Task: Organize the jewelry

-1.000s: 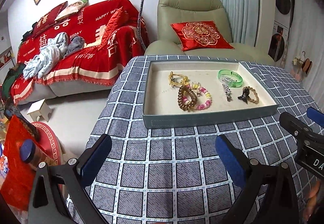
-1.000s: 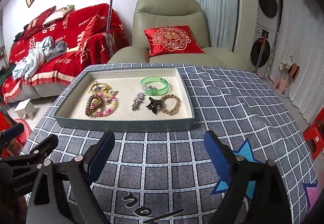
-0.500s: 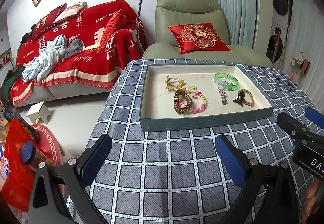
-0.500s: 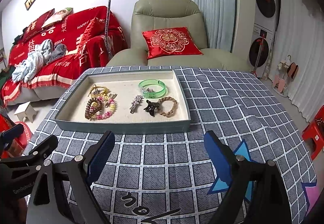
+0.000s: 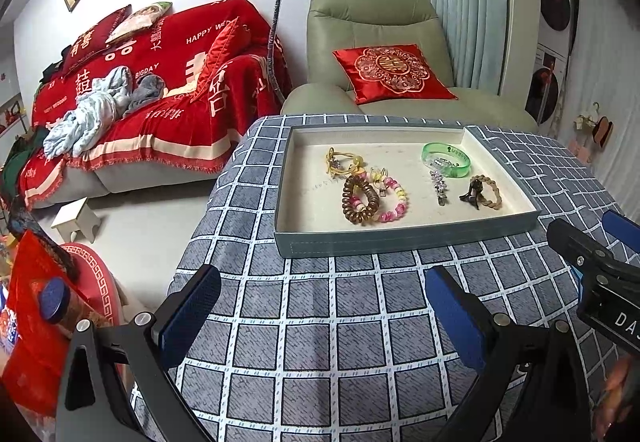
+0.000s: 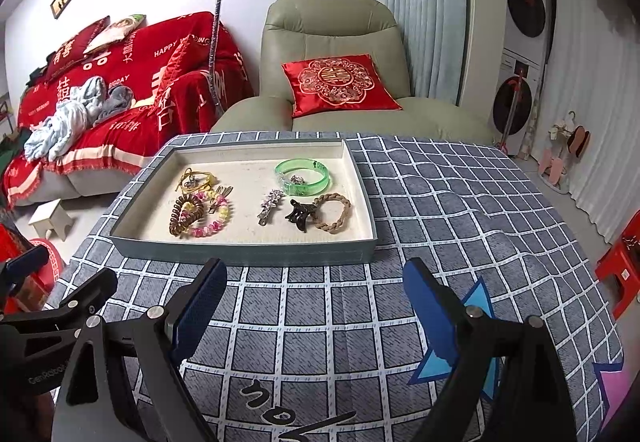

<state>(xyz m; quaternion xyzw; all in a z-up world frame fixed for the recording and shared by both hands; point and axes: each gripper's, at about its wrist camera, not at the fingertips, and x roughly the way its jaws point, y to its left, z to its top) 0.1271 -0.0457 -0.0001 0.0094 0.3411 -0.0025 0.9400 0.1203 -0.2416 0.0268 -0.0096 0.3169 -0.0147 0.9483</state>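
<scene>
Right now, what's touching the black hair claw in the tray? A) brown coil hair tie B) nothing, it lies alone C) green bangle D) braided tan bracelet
D: the black hair claw lies against the near-left edge of the braided tan bracelet in the tray; the green bangle sits apart behind it and the brown coil hair tie is far left.

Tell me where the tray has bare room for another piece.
Grey shallow tray: bare lining along the left wall, beside the brown spiral hair tie, and along the back wall. Crowded at right: green translucent bangle, black claw clip.
</scene>
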